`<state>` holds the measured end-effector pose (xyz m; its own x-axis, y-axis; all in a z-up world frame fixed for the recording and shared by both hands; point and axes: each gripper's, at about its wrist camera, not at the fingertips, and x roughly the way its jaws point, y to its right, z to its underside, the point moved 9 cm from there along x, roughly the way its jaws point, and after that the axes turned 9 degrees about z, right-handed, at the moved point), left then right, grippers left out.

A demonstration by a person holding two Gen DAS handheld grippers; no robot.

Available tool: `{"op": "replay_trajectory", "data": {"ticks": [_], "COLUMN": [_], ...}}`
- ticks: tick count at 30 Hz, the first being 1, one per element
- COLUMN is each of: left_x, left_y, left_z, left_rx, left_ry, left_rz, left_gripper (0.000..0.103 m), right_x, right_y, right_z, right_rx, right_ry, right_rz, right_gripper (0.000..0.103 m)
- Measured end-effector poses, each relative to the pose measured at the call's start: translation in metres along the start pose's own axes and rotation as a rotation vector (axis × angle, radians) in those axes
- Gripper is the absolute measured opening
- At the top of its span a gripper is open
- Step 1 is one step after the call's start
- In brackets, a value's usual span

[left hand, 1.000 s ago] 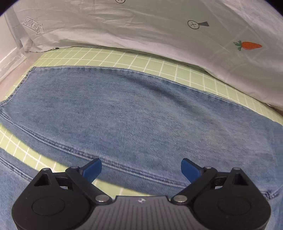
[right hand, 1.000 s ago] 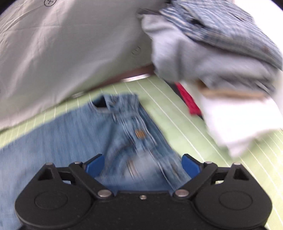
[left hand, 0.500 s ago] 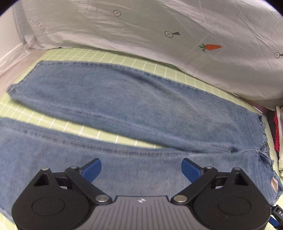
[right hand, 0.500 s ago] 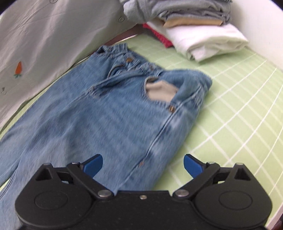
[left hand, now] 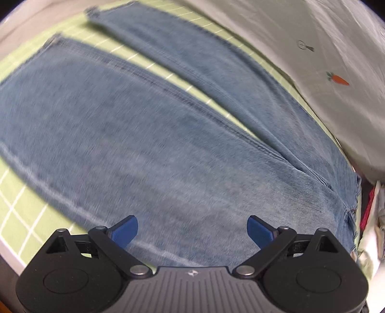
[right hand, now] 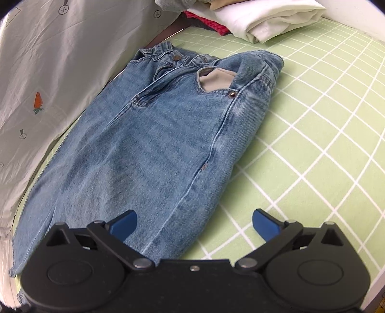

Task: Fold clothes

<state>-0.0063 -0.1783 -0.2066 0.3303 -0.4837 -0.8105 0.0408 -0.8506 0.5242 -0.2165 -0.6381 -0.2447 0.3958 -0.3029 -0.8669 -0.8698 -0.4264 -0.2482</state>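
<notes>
Both grippers, left (left hand: 192, 227) and right (right hand: 194, 222), are hanging wide and empty, the right's jaws opening, over the jeans (right hand: 154, 134): heavy, limp denim, probably best pinched at waistband and hems.

We see the jeans (right hand: 154, 144) flat on the mat (right hand: 324, 144), a sheet (right hand: 60, 72) along their left, folded clothes (right hand: 264, 21) behind.
</notes>
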Motion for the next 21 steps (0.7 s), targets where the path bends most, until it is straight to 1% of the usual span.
{"op": "replay_trajectory", "data": {"ticks": [3, 7, 11, 16, 21], "left_x": [-0.003, -0.009, -0.017, -0.026, -0.031], "left_y": [-0.020, -0.043, -0.065, -0.086, -0.098], "left_z": [0.009, 0.011, 0.008, -0.003, -0.017], "left_rx": [-0.074, -0.137, -0.206, -0.235, -0.213], "left_ry": [-0.004, 0.008, 0.024, 0.057, 0.062], "left_rz": [0.005, 0.006, 0.025, 0.067, 0.066], "left_gripper": [0.097, 0.097, 0.097, 0.098, 0.098], "right_x": [0.002, 0.005, 0.012, 0.021, 0.022], "right_y": [-0.003, -0.008, -0.016, -0.025, -0.025], "right_z": [0.001, 0.002, 0.004, 0.011, 0.009], "right_rx": [-0.021, -0.074, -0.145, -0.226, -0.180], "right_ry": [0.008, 0.013, 0.003, 0.011, 0.030], "right_rz": [0.035, 0.094, 0.180, 0.303, 0.334], "right_gripper": [0.103, 0.103, 0.103, 0.103, 0.103]}}
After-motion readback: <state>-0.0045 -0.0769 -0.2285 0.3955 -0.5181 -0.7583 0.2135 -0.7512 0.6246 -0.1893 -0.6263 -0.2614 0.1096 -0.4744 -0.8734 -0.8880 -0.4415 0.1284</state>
